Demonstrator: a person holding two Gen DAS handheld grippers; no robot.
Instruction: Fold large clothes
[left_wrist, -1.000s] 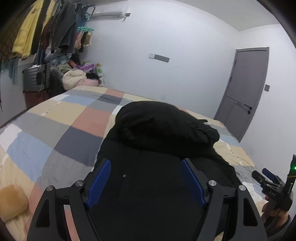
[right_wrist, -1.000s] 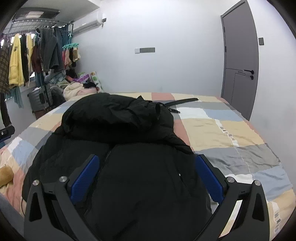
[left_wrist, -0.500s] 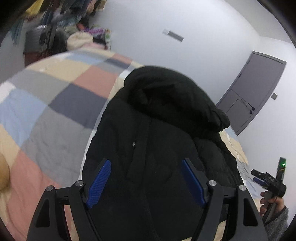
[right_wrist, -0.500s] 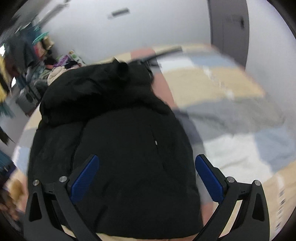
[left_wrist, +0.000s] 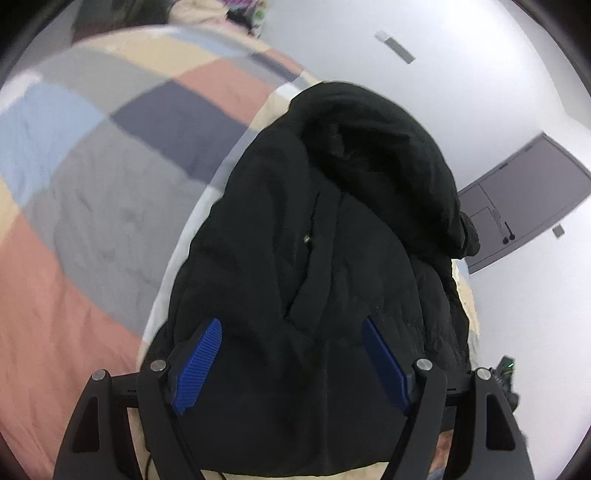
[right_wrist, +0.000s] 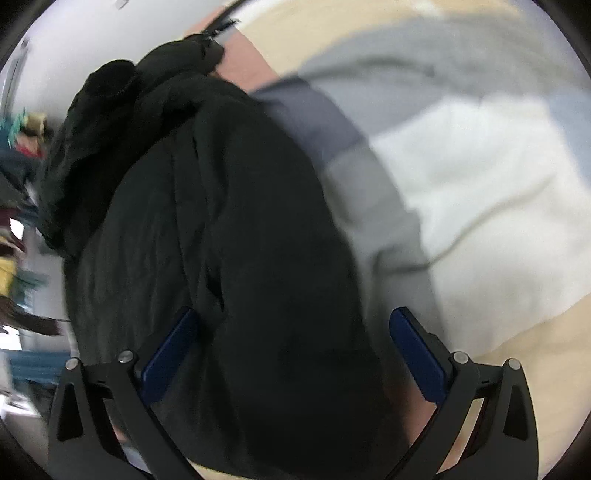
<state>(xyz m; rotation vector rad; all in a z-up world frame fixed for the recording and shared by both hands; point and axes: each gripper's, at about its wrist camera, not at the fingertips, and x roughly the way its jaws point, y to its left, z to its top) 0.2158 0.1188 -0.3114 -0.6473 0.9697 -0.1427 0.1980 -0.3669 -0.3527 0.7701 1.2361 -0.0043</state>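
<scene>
A large black hooded puffer jacket (left_wrist: 317, 236) lies on the bed, hood at the far end, hem near me. It also shows in the right wrist view (right_wrist: 207, 229). My left gripper (left_wrist: 291, 343) is open and empty, tilted down over the jacket's near hem, its blue pads either side of the dark fabric. My right gripper (right_wrist: 291, 339) is open and empty, low over the jacket's right side near the hem. The view there is blurred by motion.
The bed has a patchwork quilt (left_wrist: 92, 177) of grey, pink, blue and beige squares, also seen in the right wrist view (right_wrist: 461, 184). A grey door (left_wrist: 524, 195) is in the far wall. Hanging clothes (right_wrist: 14, 236) blur at the left.
Both grippers have tipped downward and come closer to the jacket's near end. The room's wall and door have slid up and out of view. Both stay open.
</scene>
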